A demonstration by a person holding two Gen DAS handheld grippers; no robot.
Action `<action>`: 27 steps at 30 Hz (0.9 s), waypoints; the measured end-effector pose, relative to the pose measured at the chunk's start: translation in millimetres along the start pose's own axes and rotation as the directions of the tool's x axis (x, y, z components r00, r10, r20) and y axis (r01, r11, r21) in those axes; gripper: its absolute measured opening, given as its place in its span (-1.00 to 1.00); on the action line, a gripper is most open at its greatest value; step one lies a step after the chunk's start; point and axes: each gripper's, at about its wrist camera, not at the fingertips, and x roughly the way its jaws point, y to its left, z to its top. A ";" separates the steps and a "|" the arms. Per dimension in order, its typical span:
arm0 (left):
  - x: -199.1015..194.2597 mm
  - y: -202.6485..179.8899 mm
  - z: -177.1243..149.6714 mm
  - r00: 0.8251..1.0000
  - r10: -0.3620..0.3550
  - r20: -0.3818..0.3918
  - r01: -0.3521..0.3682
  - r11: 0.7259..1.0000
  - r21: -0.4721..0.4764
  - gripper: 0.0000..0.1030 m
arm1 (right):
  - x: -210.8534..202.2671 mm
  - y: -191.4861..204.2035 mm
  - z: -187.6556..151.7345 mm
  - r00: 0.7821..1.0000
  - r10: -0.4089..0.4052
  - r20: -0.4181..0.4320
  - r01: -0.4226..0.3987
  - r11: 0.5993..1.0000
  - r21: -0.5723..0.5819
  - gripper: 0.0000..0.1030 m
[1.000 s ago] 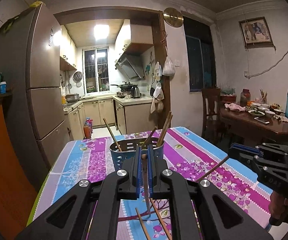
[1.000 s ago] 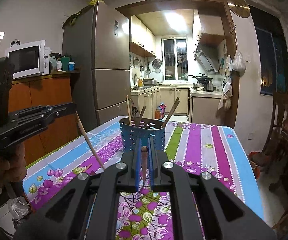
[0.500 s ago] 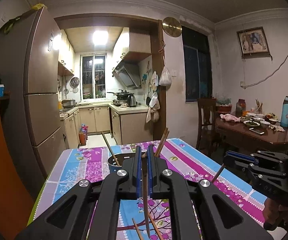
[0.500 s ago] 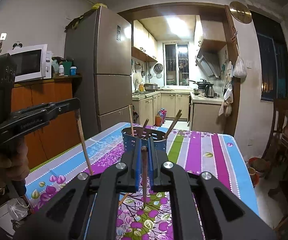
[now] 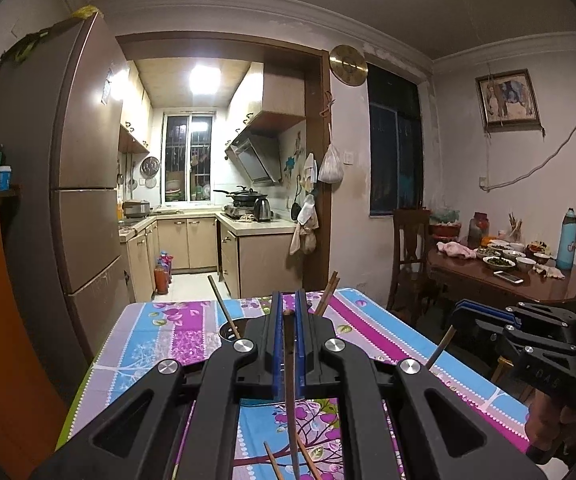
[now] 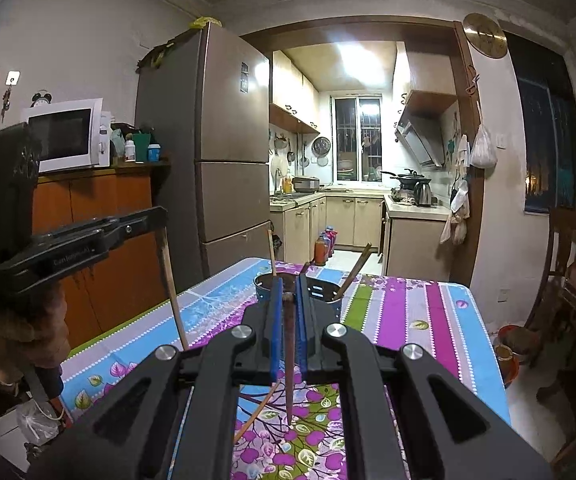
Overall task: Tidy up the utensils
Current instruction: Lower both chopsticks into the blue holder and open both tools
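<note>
Left tongs (image 5: 289, 312): clamped on a dark chopstick (image 5: 290, 380) hanging tip-down.
Right tongs (image 6: 288, 292): clamped on another chopstick (image 6: 289, 360).
Holder (image 6: 322, 292): on the floral desk (image 6: 416, 312), chopsticks inside.

Black left gripper (image 5: 289, 314) and black right gripper (image 6: 288, 294), both with blue pads, each clamp a dark brown chopstick (image 5: 290, 376) (image 6: 289, 356). Beneath them the tablecloth (image 6: 408, 312) is striped purple, magenta, blue, grey and green, with floral and leaf print. Ahead, the holder (image 6: 328, 294) is blue; the fridge (image 6: 223, 152) beyond is bronze-grey.
</note>
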 end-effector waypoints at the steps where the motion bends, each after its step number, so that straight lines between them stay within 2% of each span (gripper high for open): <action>1: 0.2 1.4 0.9 1.000 0.002 0.001 -0.002 1.000 -0.001 -0.86 | 0.5 1.1 1.3 1.000 0.000 0.000 0.000 1.000 -0.002 -0.90; 7: 5.1 6.7 25.2 0.998 0.025 0.058 -0.025 1.000 -0.004 -0.86 | 9.3 1.8 20.4 1.000 -0.009 0.017 0.009 1.000 -0.010 -0.90; 12: 28.3 10.4 67.2 0.991 0.046 0.127 -0.049 0.999 0.022 -0.86 | 21.4 -5.2 59.1 0.996 -0.033 0.077 0.035 0.999 -0.019 -0.90; 20: 83.8 20.6 129.2 0.964 0.089 0.251 -0.100 0.994 0.031 -0.86 | 53.2 -32.4 128.4 0.976 -0.073 0.204 0.075 0.997 -0.002 -0.90; 23: 107.6 23.5 134.7 0.960 0.098 0.262 -0.113 0.993 0.041 -0.86 | 75.4 -41.7 139.1 0.973 -0.081 0.218 0.082 0.997 0.005 -0.90; 27: 145.4 30.9 120.5 0.971 0.094 0.220 -0.107 0.993 0.048 -0.86 | 105.9 -57.8 133.8 0.978 -0.079 0.195 0.073 0.997 0.037 -0.90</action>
